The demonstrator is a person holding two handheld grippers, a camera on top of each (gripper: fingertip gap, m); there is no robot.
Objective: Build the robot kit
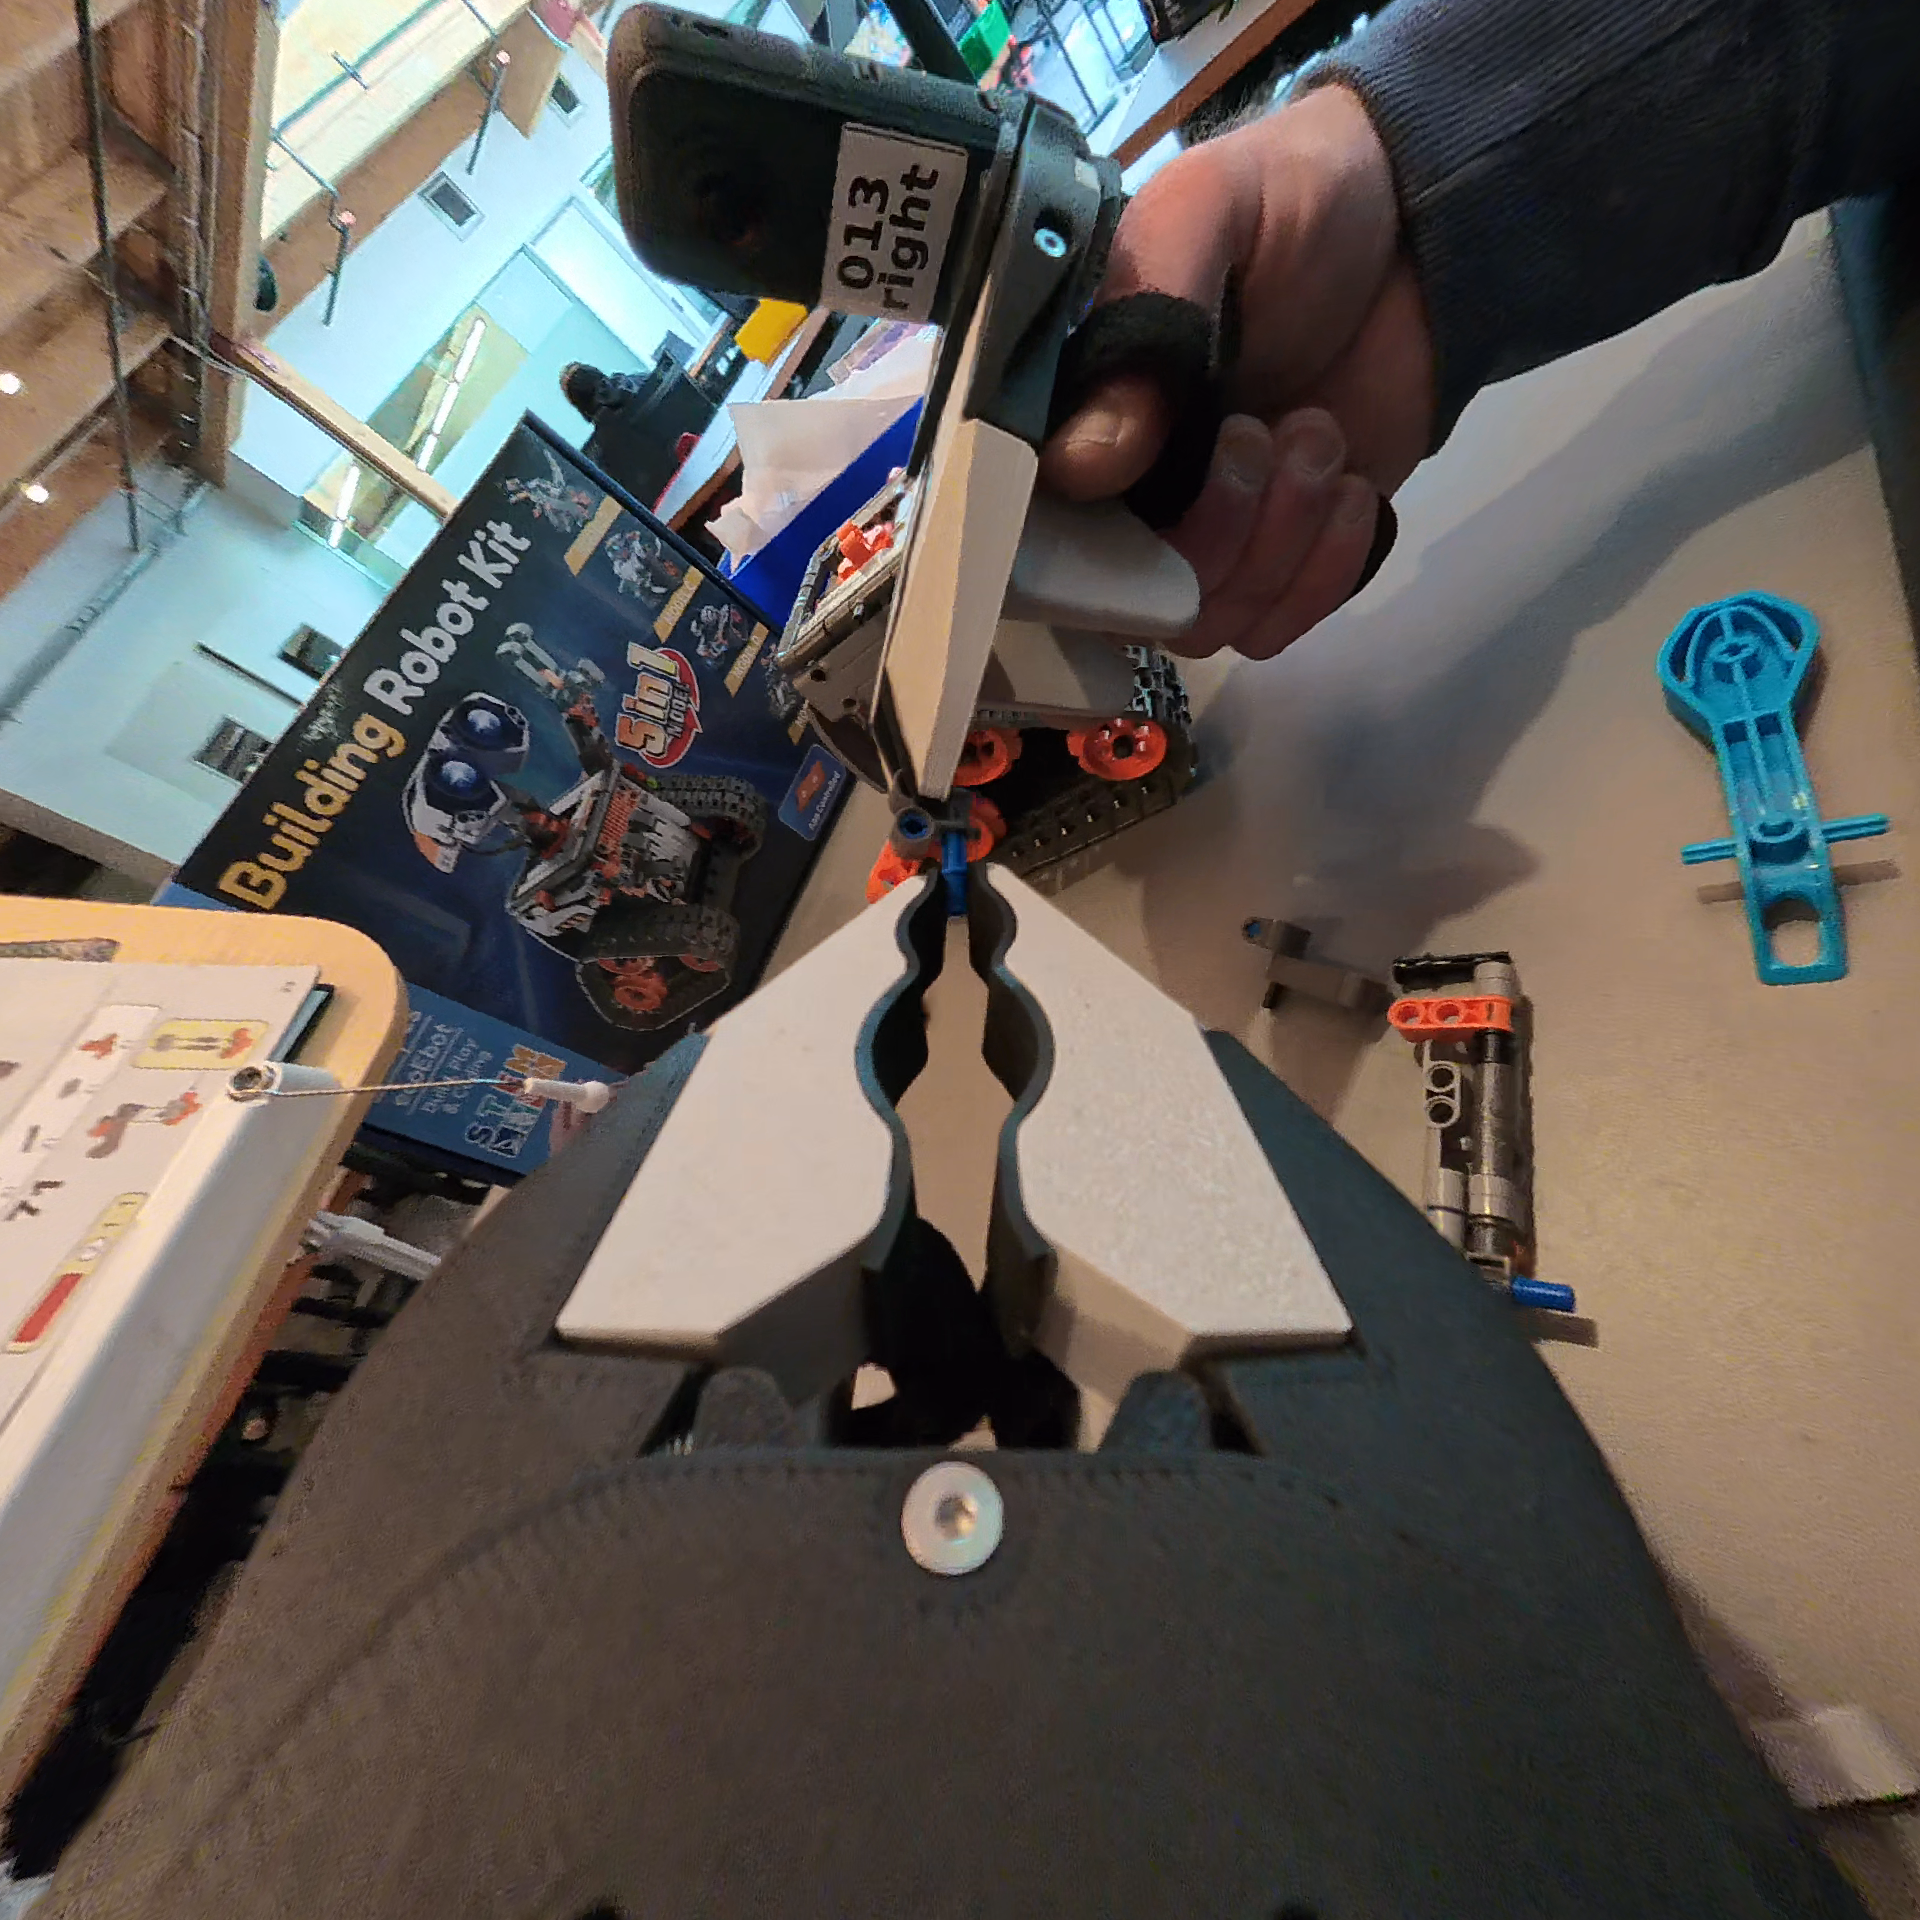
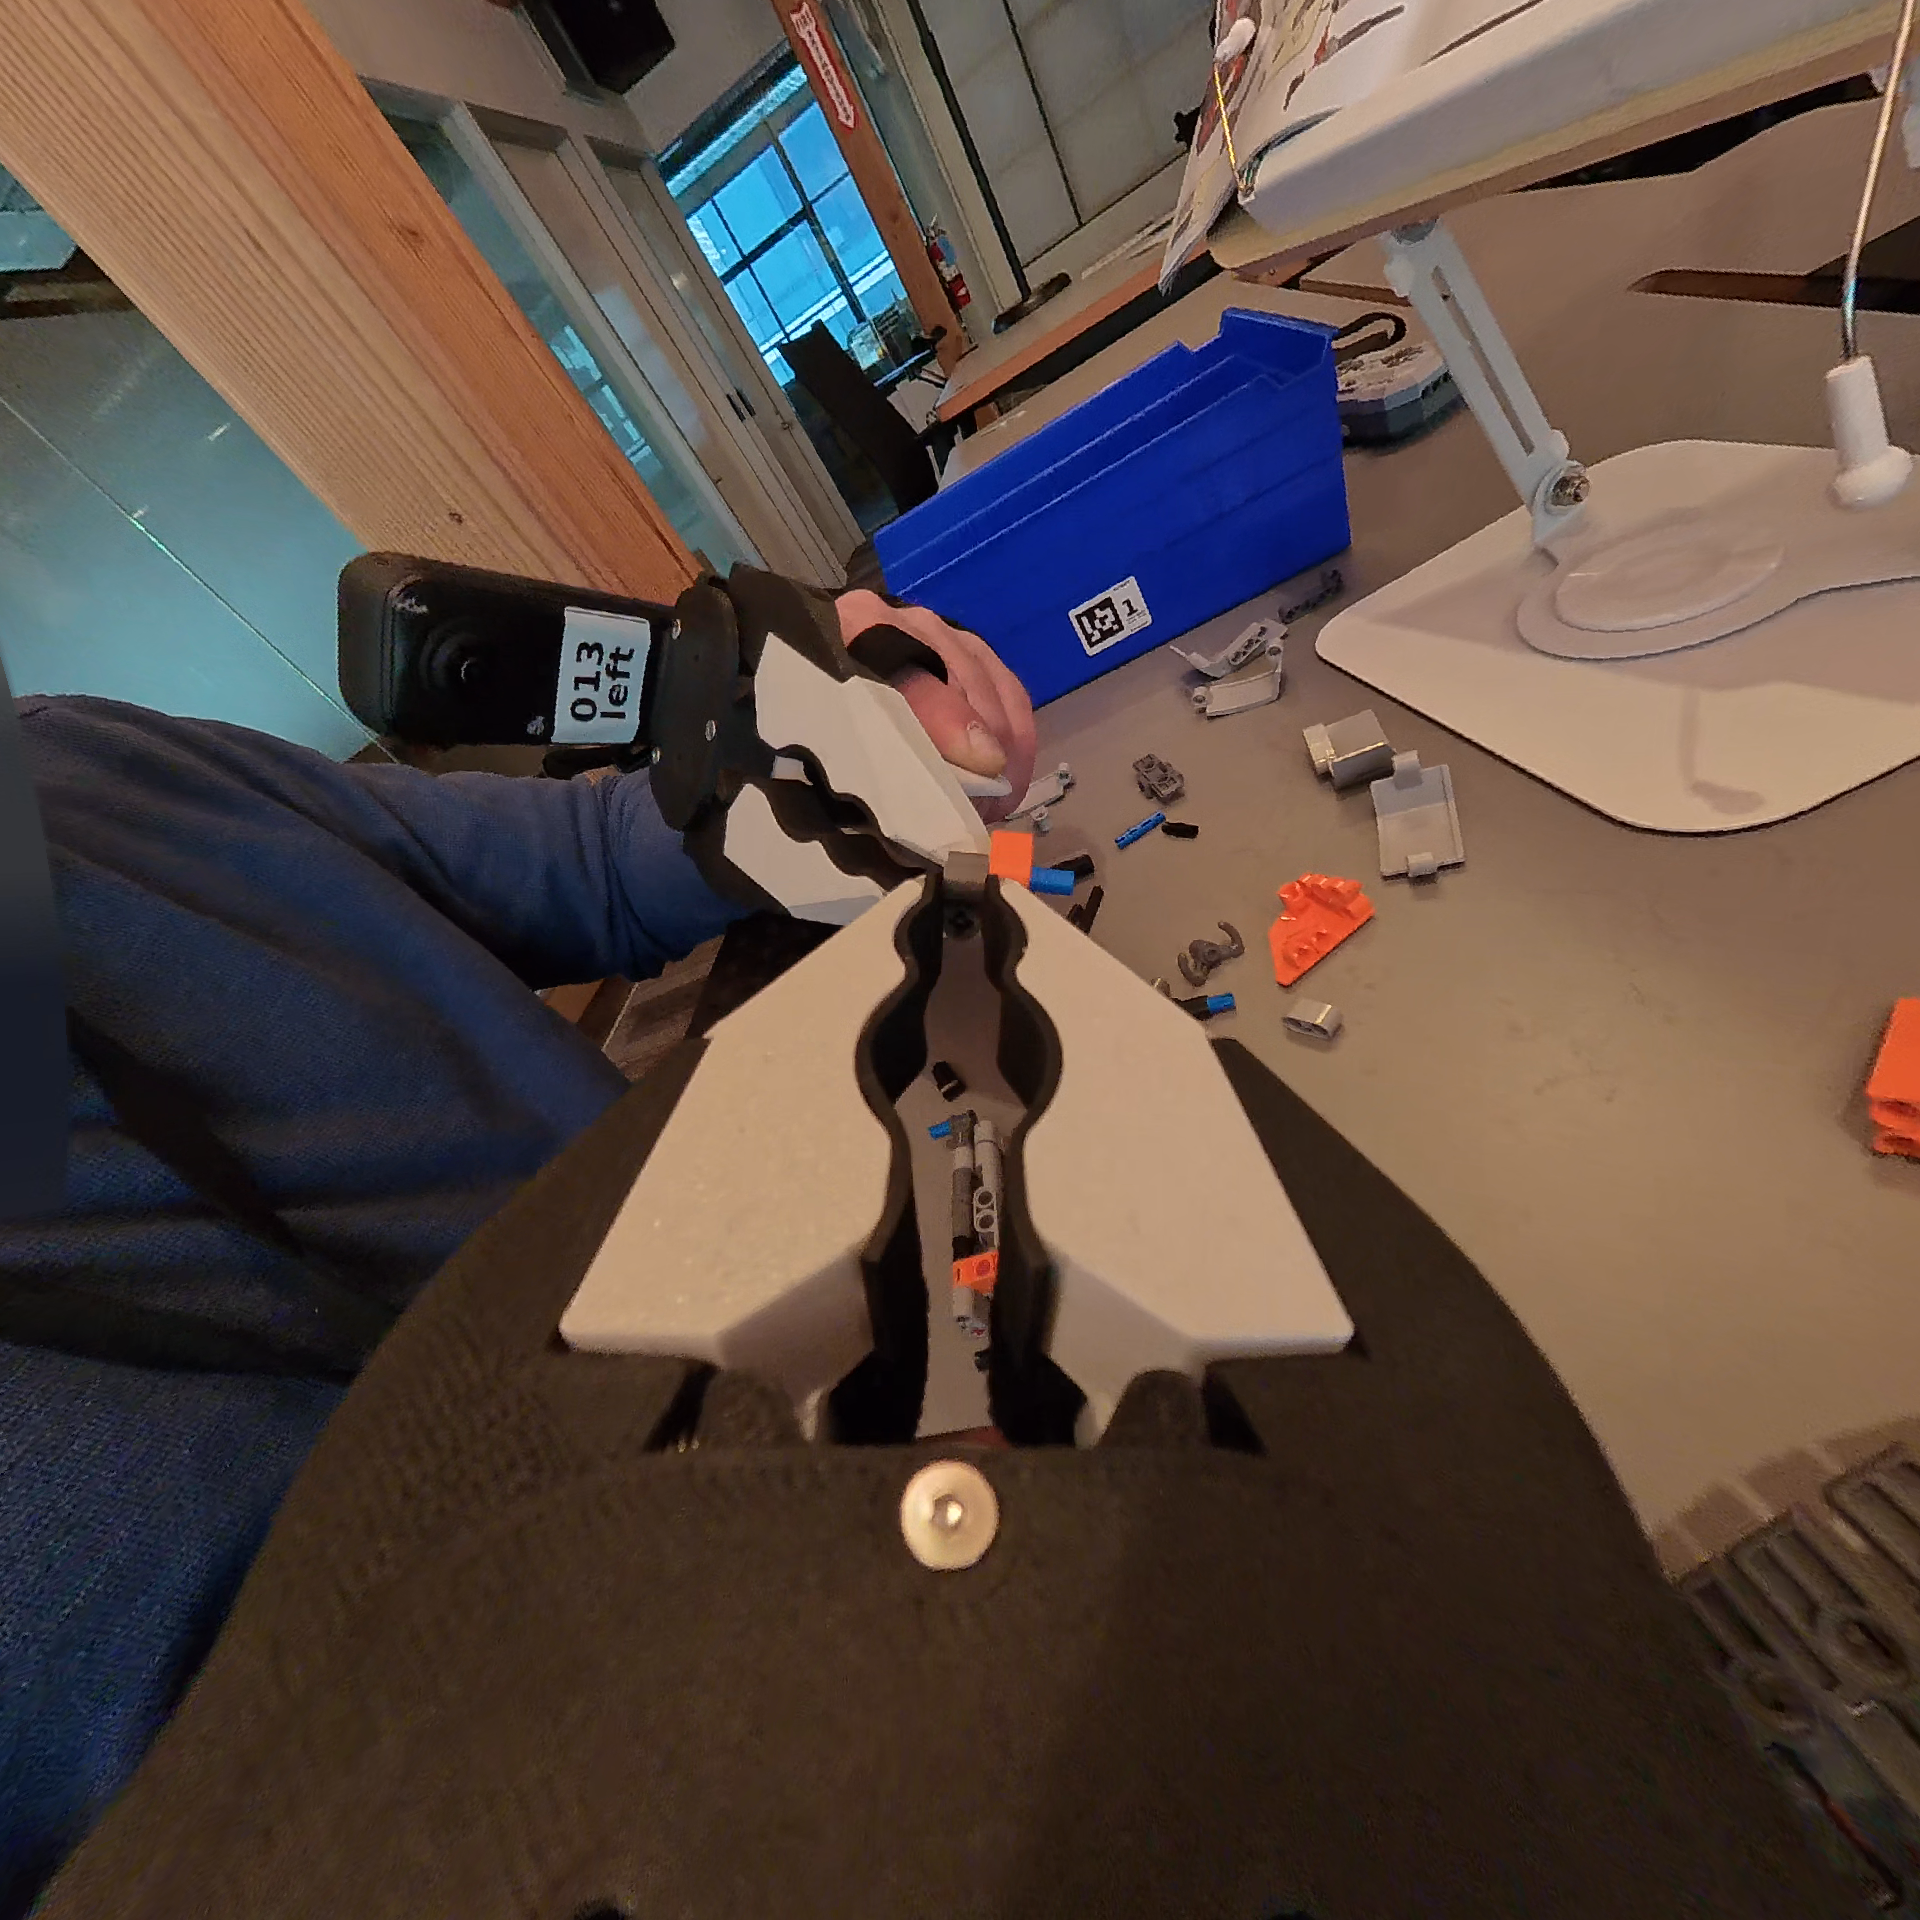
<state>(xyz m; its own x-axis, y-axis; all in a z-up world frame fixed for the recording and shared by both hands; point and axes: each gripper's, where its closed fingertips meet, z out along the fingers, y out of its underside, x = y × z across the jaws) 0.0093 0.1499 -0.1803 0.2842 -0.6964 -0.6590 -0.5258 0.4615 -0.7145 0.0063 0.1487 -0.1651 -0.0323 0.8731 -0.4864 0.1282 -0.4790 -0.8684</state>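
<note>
Your left hand-held gripper [image 1: 948,883] pinches blue pin [image 1: 954,854]; your right hand-held gripper [image 2: 961,883] clenches small grey connector [image 2: 964,871], tips meeting above worktop [image 1: 1662,1507]. Pin looks partly seated in connector, hard to confirm. Count: one tracked robot model [image 1: 1081,748], one teal tool [image 1: 1756,769], one blue bin [image 2: 1122,499], two orange pieces [image 2: 1317,923]

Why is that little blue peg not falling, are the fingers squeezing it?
Yes. The left gripper is shut on the blue peg: its fingers pinch the peg at their tips, above the table.
</note>
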